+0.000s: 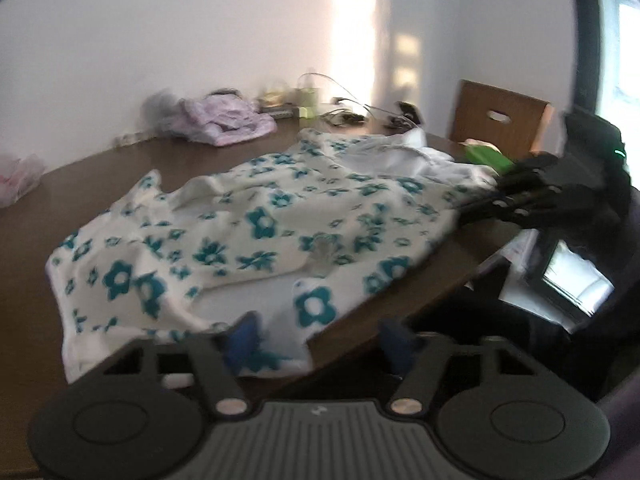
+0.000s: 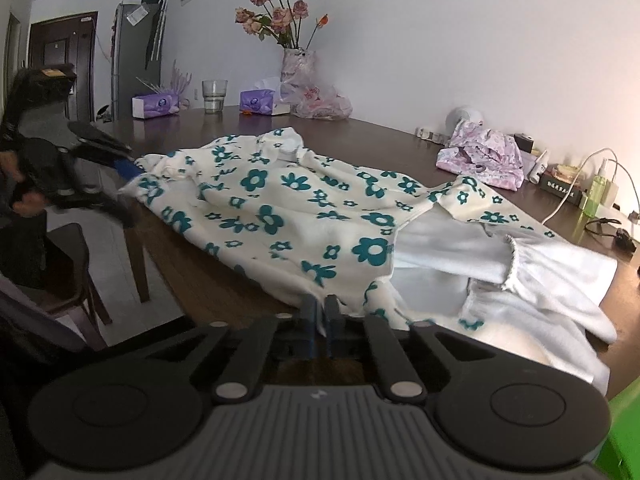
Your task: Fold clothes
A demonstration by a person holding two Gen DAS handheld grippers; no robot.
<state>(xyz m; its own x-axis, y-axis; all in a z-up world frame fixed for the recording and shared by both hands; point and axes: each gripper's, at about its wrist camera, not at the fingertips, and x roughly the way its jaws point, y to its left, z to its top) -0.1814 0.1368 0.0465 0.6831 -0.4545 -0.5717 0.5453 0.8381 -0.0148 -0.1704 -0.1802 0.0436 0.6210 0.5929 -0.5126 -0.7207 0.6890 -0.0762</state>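
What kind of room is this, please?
Probably a home dining or living room: a dark wooden table with a vase of flowers, tissue boxes and a fridge near a door.

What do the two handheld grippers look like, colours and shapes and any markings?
Both match: the left gripper and right gripper have a ribbed grey body with a small pale logo, two round black discs at the sides, black linkage bars with silver pivot pins, and blue finger pads. Seen from the left camera, the right one shows a small green light.

Cream garment (image 2: 280,216) with teal flowers (white lining), dark brown table (image 2: 400,136), lilac clothes (image 2: 484,156).
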